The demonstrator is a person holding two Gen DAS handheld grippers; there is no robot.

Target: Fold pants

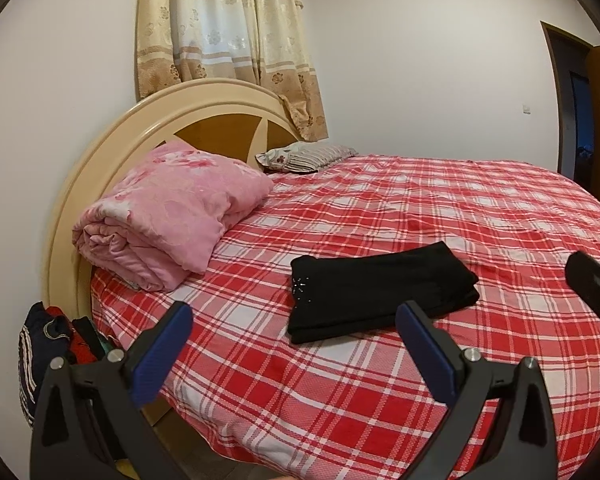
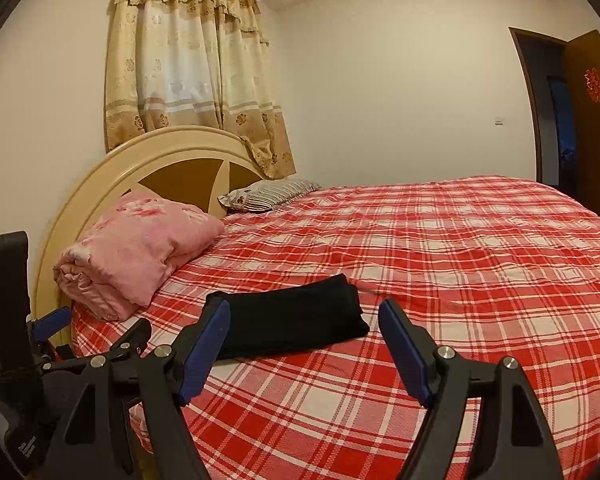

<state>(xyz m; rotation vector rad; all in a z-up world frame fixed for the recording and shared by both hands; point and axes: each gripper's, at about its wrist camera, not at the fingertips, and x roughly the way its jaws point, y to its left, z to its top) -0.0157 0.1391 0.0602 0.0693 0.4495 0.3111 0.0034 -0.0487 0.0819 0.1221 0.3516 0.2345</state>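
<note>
A red-and-white plaid bedspread covers the bed. A rolled pink quilt rests against the cream headboard, a striped pillow lies further along, beige flowered curtains hang behind (drawn shut), and a brown door stands open.

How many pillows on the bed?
1: a striped pillow at the headboard, on the far side. The pink bundle nearer the camera looks like a folded quilt; it could hide another.

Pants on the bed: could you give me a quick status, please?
Left gripper and right gripper open, empty. Black pants lie folded on the plaid bed, untouched. Nothing in the way.
</note>
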